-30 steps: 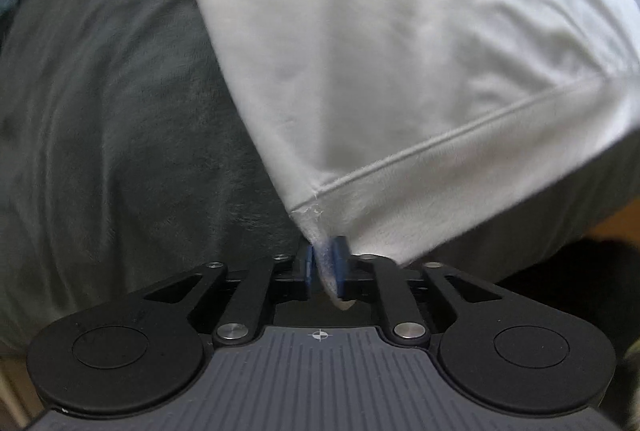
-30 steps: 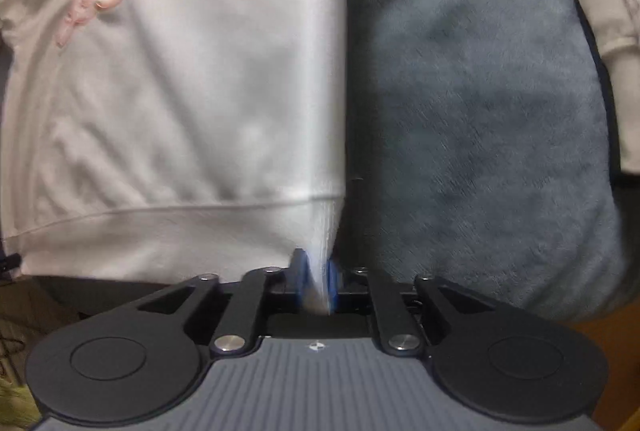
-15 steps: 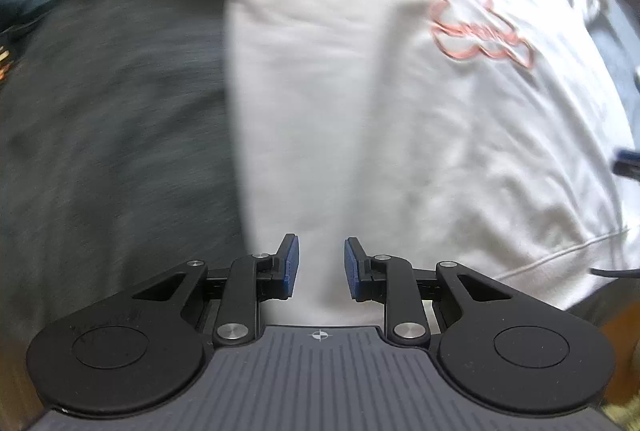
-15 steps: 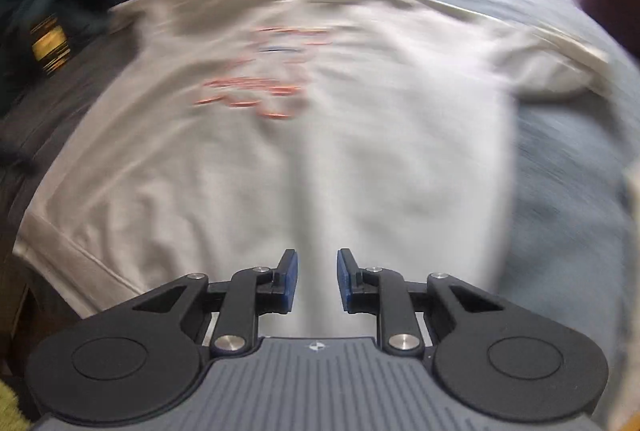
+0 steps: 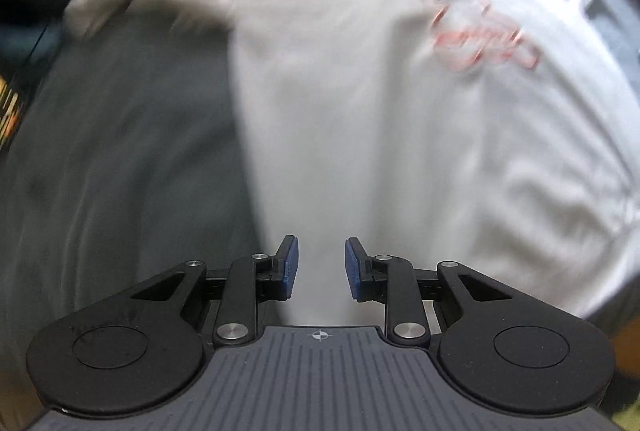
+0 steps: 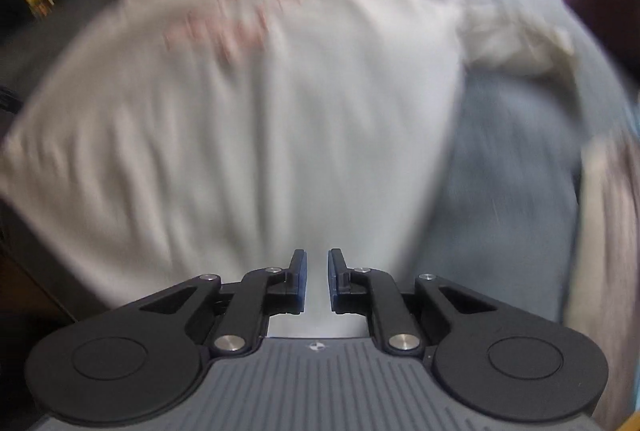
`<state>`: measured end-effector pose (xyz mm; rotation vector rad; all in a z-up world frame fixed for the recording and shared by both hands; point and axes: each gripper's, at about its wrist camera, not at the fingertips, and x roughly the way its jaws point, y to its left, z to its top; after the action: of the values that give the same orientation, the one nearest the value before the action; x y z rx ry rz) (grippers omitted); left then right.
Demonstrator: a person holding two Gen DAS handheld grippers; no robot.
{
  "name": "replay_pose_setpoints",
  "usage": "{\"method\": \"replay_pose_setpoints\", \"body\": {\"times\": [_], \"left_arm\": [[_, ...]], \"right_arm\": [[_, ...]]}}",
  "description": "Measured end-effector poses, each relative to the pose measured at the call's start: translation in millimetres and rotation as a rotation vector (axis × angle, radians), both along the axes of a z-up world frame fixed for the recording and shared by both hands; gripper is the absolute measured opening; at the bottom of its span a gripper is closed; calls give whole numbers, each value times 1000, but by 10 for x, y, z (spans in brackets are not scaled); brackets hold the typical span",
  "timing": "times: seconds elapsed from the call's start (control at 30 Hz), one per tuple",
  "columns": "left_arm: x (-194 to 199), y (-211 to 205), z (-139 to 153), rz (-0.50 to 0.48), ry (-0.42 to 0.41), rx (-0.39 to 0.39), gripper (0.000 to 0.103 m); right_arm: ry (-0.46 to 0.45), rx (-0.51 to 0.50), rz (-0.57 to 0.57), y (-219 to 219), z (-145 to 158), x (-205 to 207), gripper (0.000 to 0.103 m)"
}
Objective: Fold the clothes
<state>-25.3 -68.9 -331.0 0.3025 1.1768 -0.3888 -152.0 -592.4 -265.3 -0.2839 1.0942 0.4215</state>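
No legible text, number or brand appears in either view. The white T-shirt (image 5: 360,135) carries a pink-red outline print (image 5: 476,31) on its chest, too blurred by motion to read as lettering or figure. A small crosshair mark (image 5: 319,335) stands on the grey ribbed body of each gripper.

- Soft, dim indoor light; no glare.
- Heavy motion blur smears the white shirt (image 5: 360,135); both tongs stay sharp.
- Fisheye bending darkens corners toward 10 and 2 o'clock.
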Motion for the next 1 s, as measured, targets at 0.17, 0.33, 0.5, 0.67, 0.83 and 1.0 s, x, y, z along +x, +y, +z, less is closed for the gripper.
{"method": "replay_pose_setpoints", "body": {"times": [0.17, 0.33, 0.5, 0.67, 0.83, 1.0], "left_arm": [[128, -258, -319, -51, 25, 21, 29], [107, 51, -205, 70, 101, 44, 39], [252, -124, 151, 123, 2, 17, 37], [784, -708, 57, 54, -83, -83, 38], [1108, -818, -134, 70, -110, -67, 38], [1308, -432, -49, 239, -116, -55, 37]], "right_arm": [[-101, 77, 197, 684, -460, 627, 12], [-39, -44, 197, 21, -639, 704, 9], [13, -90, 61, -474, -373, 895, 13], [-86, 139, 89, 101, -339, 1459, 13], [-50, 126, 109, 198, -729, 1855, 8], [-68, 99, 31, -65, -609, 2048, 8]]}}
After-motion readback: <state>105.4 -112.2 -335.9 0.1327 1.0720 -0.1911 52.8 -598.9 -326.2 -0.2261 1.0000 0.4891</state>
